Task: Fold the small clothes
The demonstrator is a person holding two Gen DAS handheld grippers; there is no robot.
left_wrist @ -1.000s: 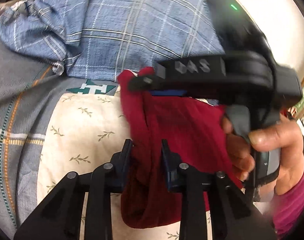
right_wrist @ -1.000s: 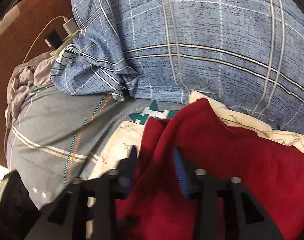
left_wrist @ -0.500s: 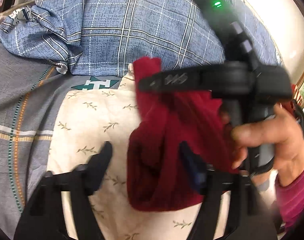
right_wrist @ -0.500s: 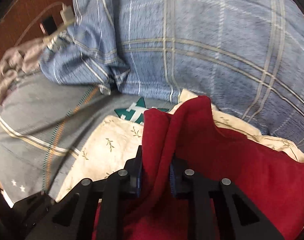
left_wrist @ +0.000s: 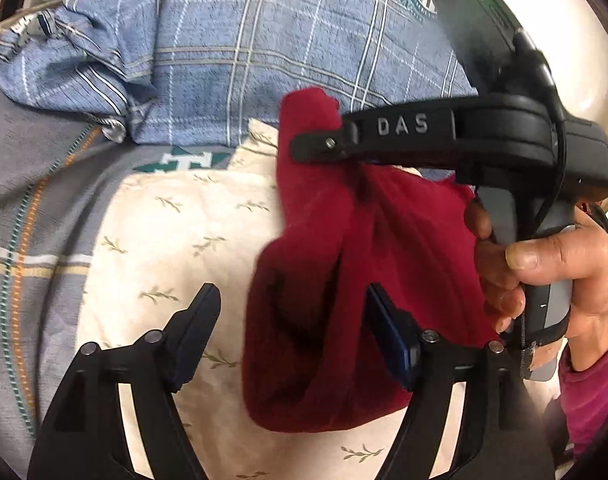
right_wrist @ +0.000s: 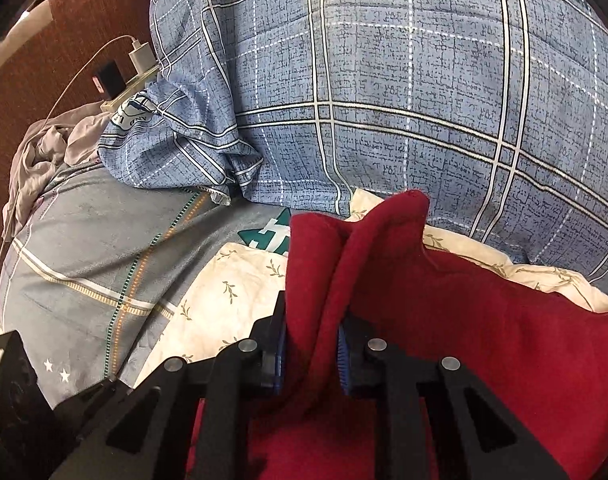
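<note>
Right claw (right_wrist: 310,346) marked "DAS" clamped on red garment (left_wrist: 336,300); left claw (left_wrist: 291,320) spread wide.

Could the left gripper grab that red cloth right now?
Probably yes. The left gripper is open, with the red cloth hanging between its fingers and nothing blocking it. The right gripper already pinches the cloth's upper edge.

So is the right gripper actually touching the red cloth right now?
Touching. The right wrist view shows the right gripper closed on a bunched fold of the red cloth, both blue pads pressed against the fabric with no gap.
</note>
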